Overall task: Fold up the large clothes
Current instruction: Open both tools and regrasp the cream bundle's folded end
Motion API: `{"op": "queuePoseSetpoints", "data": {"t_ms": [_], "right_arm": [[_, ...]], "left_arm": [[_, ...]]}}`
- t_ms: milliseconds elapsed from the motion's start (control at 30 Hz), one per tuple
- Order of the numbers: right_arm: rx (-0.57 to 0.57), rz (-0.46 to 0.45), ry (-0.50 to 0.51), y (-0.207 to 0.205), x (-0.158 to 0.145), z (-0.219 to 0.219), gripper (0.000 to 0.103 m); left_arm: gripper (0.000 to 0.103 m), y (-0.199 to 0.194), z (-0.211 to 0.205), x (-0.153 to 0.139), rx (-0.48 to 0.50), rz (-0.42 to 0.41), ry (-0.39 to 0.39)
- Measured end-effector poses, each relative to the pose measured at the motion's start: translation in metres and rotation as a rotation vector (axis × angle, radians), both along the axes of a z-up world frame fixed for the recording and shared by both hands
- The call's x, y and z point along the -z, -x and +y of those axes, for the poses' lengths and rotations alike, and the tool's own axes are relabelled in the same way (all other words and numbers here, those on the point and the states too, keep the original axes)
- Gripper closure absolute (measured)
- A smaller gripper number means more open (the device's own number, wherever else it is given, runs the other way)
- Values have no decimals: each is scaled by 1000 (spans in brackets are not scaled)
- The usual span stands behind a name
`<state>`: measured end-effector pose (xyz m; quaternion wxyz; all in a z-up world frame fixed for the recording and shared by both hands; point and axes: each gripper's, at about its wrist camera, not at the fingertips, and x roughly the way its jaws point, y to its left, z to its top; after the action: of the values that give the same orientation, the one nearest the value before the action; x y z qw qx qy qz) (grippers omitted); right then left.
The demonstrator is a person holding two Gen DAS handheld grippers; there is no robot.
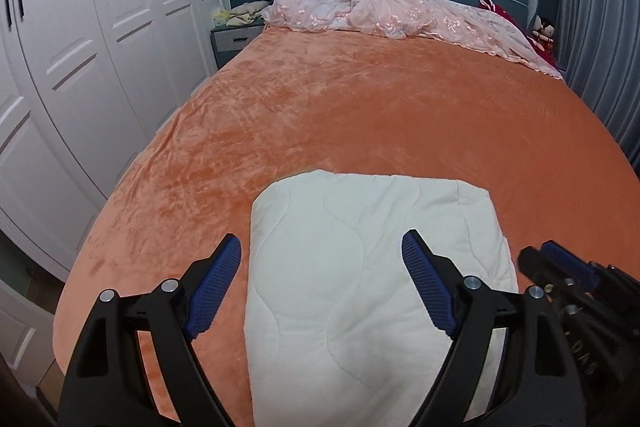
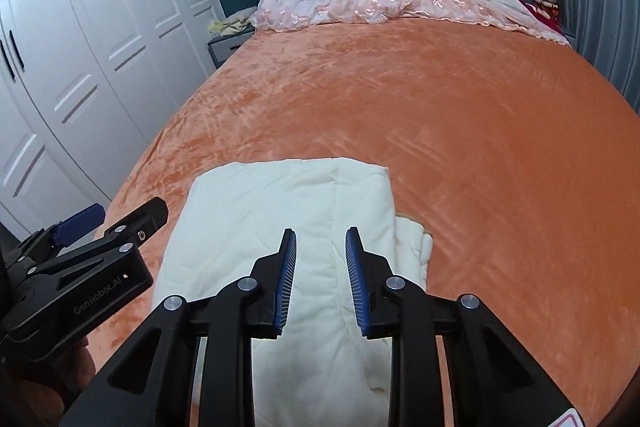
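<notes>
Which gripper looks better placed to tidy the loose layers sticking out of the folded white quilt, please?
Probably the right gripper: the loose layers bulge from the quilt beside its right finger. The left gripper hovers wide open over the quilt's other half.

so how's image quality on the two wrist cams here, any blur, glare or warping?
Left wrist view: strong fisheye, wardrobe doors bow, corners vignetted black; folded white quilt sharp, no glare; the right gripper at the edge is blurred. Right wrist view: same warping; orange bedspread shows soft sheen only; quilt slightly bright, not blown out.
</notes>
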<state>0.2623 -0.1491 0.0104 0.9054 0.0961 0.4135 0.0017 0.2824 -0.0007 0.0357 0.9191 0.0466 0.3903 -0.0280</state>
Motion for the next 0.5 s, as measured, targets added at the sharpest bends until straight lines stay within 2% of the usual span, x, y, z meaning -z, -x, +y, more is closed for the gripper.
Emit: {"op": "queuePoseSetpoints", "data": {"t_ms": [167, 500], "right_arm": [[-6, 37, 43, -24, 26, 11, 79], [9, 99, 69, -41, 79, 6, 79]], "left_arm": [[23, -20, -8, 16, -20, 27, -10], [24, -46, 2, 79, -63, 141, -16]]}}
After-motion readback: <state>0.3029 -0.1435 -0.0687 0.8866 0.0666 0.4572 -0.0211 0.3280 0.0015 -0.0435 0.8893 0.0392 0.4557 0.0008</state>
